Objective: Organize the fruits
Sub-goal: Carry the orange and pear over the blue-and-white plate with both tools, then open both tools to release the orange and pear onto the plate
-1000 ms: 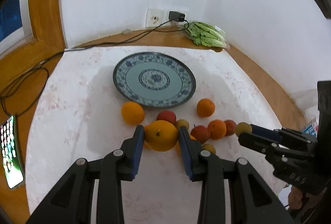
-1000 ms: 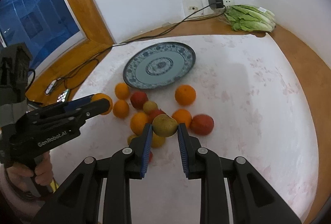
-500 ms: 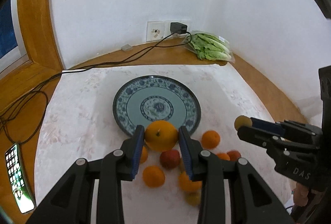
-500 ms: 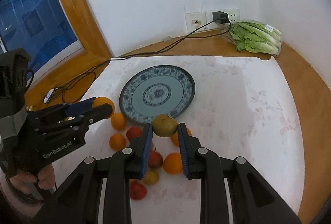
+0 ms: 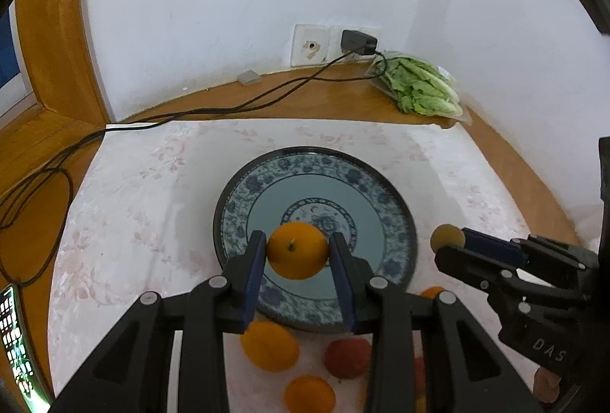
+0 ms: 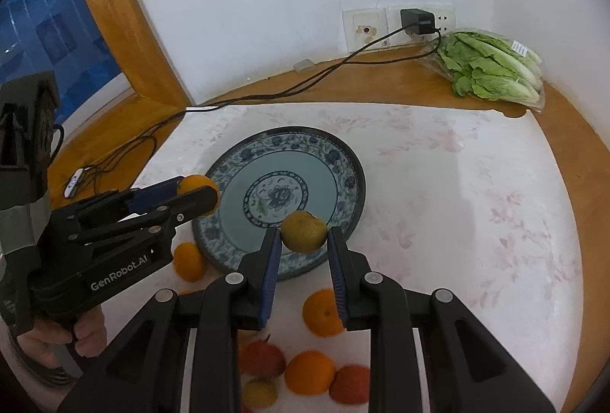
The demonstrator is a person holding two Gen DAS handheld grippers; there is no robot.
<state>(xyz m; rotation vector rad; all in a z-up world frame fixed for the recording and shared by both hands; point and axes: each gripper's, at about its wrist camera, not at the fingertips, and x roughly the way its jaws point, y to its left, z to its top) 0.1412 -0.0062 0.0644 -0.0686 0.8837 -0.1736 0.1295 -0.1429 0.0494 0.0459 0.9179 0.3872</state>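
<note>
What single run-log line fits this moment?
left gripper: shut on orange, over plate | right gripper: shut on brownish fruit, over plate rim | rest of fruit on cloth

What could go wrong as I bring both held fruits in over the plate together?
Both grippers converge on one plate; the left gripper with its orange and the right gripper with its brownish pear could collide. Dropped from height, round fruit may roll off the shallow rim. Loose fruit below could get knocked.
</note>
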